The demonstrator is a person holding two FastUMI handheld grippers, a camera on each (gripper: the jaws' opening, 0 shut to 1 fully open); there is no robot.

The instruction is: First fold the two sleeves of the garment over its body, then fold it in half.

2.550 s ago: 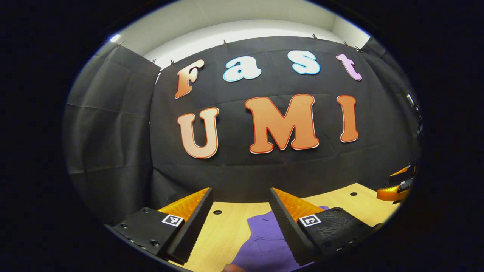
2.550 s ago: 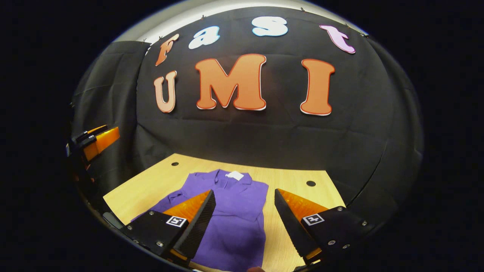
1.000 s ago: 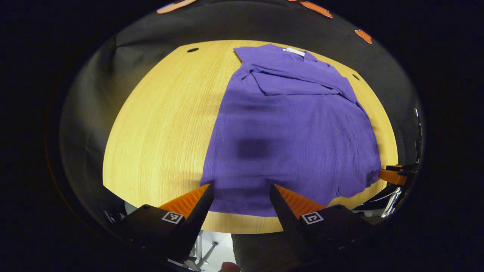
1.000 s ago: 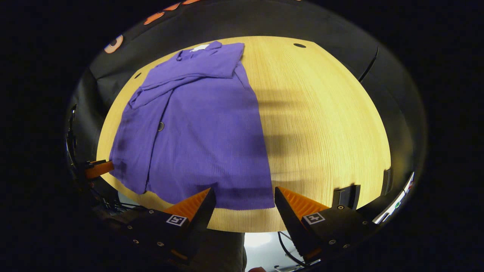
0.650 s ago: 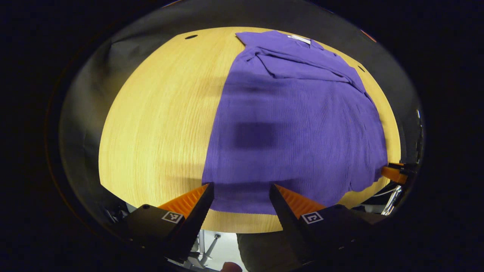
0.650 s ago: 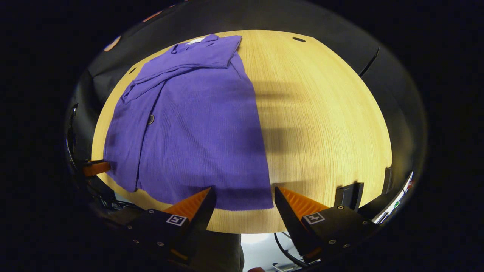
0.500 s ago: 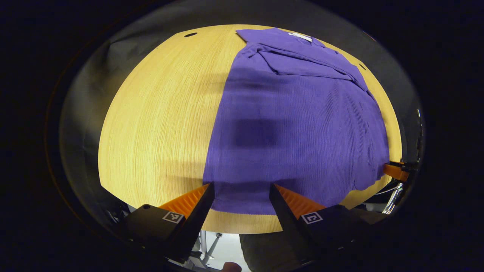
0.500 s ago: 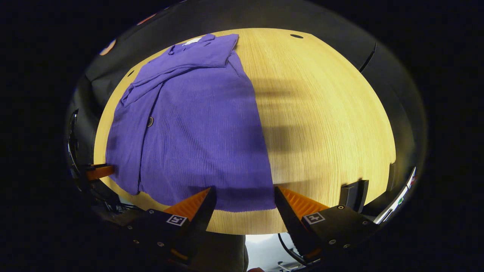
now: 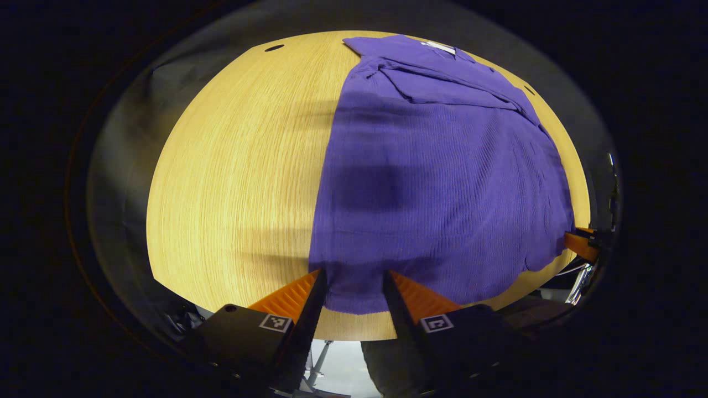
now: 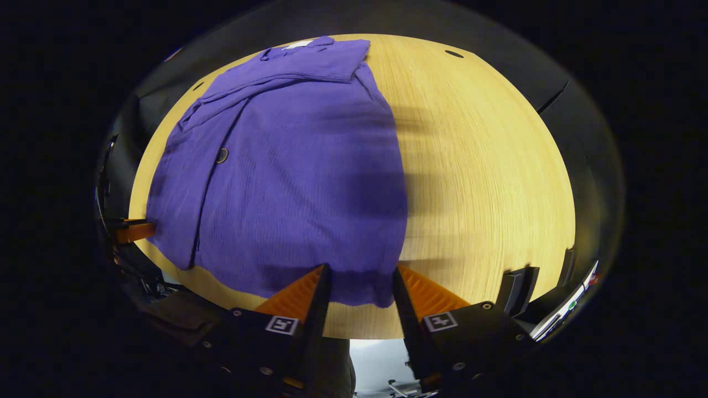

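Observation:
A purple garment [image 9: 442,166] lies flat on the wooden table [image 9: 238,166], collar and white tag [image 9: 440,48] at the far end, both sleeves folded across its chest. My left gripper [image 9: 354,275] hovers open over the near left corner of the hem, fingers astride the cloth edge. In the right gripper view the garment [image 10: 287,166] shows a dark button [image 10: 222,155], and my right gripper [image 10: 360,270] stands open over the near right hem corner. Each view catches the other gripper at its rim: the right gripper [image 9: 581,246], the left gripper [image 10: 133,231].
The table [image 10: 487,166] has bare wood on both sides of the garment and small round holes [image 9: 274,48] [image 10: 454,53] near its far corners. A dark bracket [image 10: 514,282] sits at the near right edge. Pale floor lies below the near edge.
Both grippers swung from facing the wall down to the near hem, then edged closer. Over the last half second both pairs of fingers have narrowed their gap; the garment has not moved.

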